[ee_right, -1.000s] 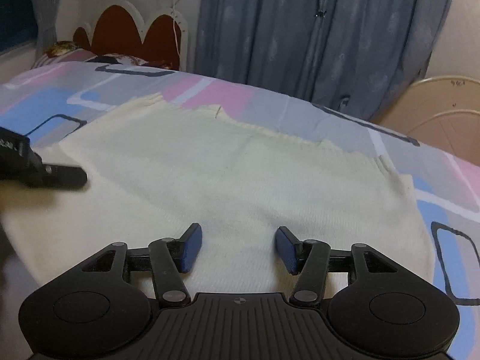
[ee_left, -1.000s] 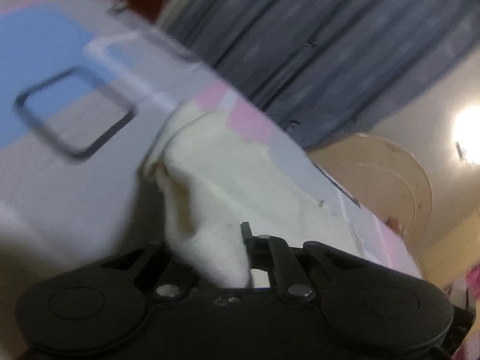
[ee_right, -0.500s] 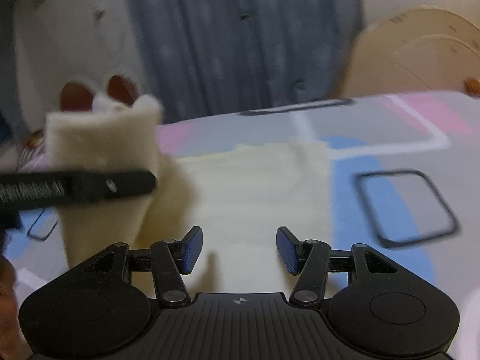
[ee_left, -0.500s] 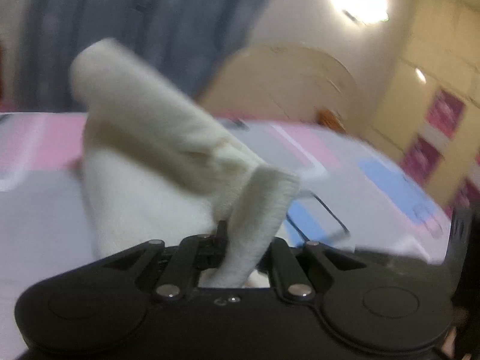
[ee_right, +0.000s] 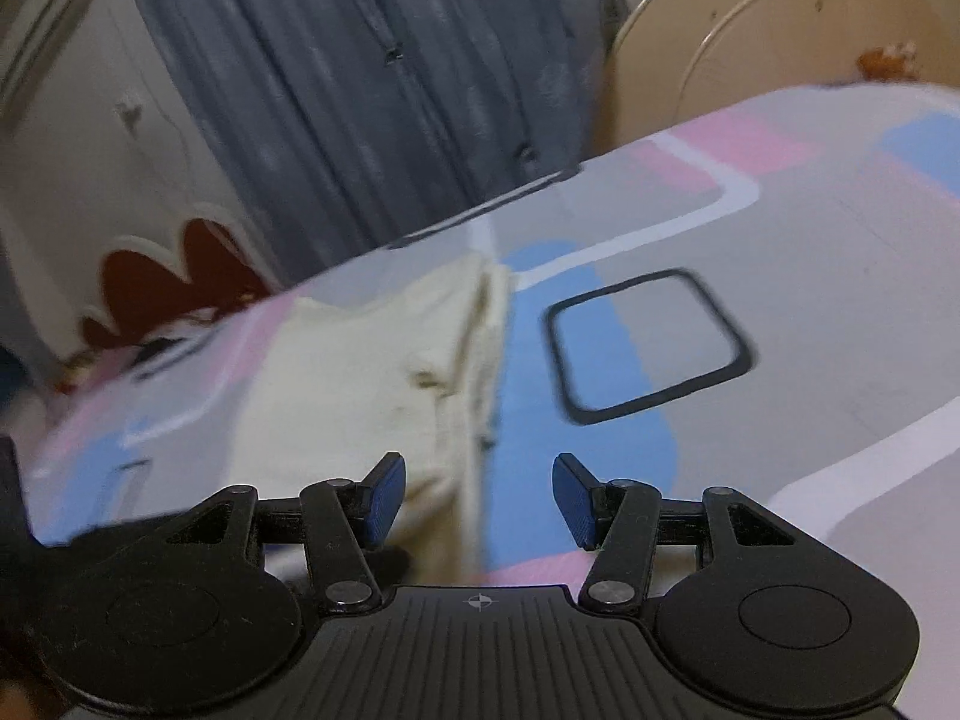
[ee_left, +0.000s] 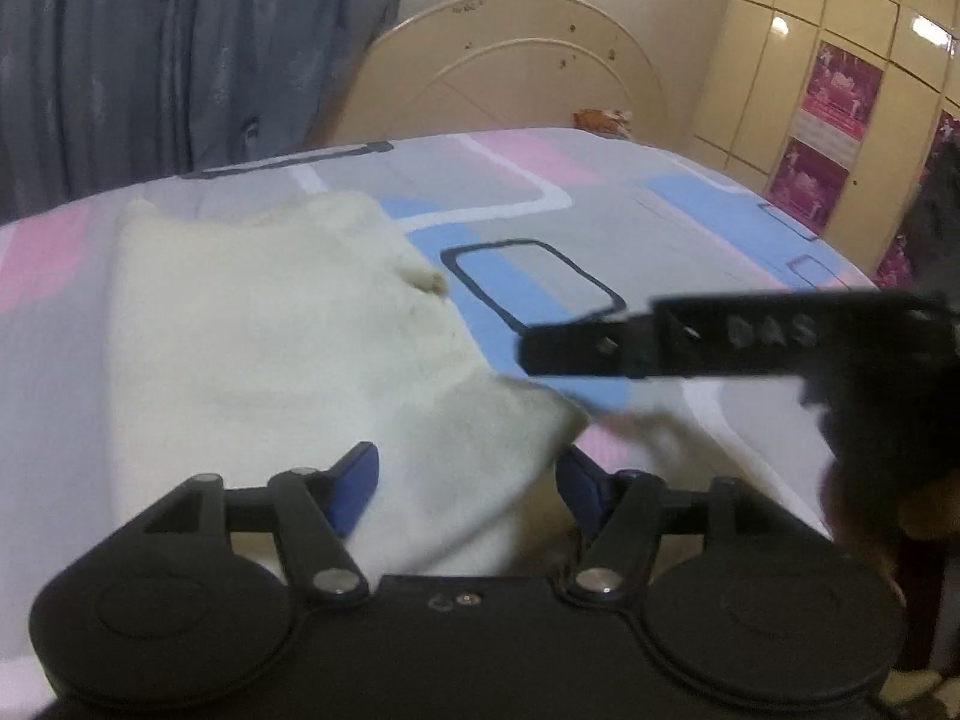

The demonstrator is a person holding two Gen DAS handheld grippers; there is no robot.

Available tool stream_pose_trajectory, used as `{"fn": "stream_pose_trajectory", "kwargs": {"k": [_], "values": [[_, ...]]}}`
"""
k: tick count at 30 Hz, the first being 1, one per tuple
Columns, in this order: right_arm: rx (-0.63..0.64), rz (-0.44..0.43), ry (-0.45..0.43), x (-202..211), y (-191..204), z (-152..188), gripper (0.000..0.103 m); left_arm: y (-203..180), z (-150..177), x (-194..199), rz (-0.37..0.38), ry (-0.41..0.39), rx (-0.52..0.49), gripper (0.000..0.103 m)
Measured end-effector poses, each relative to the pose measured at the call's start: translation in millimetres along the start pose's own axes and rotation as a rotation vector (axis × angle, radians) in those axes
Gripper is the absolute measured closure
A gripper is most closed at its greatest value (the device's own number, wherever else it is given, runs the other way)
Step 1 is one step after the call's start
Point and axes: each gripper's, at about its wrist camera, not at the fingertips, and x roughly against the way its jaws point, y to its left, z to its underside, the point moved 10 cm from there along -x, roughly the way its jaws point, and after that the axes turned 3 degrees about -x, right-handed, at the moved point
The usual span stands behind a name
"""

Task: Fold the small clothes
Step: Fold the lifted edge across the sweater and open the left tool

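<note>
Cream garment point(ee_left: 270, 324) now folded, jaws opening

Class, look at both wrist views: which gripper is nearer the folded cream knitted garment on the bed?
Left. The left gripper is opening, garment corner between its jaws; the right gripper hovers open beside its edge.

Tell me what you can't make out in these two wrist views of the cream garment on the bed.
- Left wrist view: the near edge of the cream garment is hidden behind the left gripper, whose jaws are opening with cloth between them.
- Left wrist view: the right gripper crosses the bedsheet, blurred; its lettering is unreadable.
- Right wrist view: motion blur smears the garment's folded layers; the right gripper's body covers the near end.
</note>
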Motion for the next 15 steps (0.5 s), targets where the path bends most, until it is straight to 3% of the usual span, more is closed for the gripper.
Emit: {"fn": "stream_pose_trajectory", "kwargs": {"k": [4, 8, 15], "values": [[0.006, -0.05, 0.042, 1.6, 16.2, 11.8, 0.049, 21.2, 4.6, 28.1, -0.035, -0.022, 0.062, 0.039], [0.015, -0.061, 0.083, -4.6, 27.0, 26.4, 0.049, 60.1, 6.0, 54.0, -0.133, -0.076, 0.16, 0.038], [-0.034, -0.034, 0.131, -17.7, 23.6, 39.2, 0.049, 109.7, 8.2, 50.3, -0.236, -0.052, 0.268, 0.038]]}}
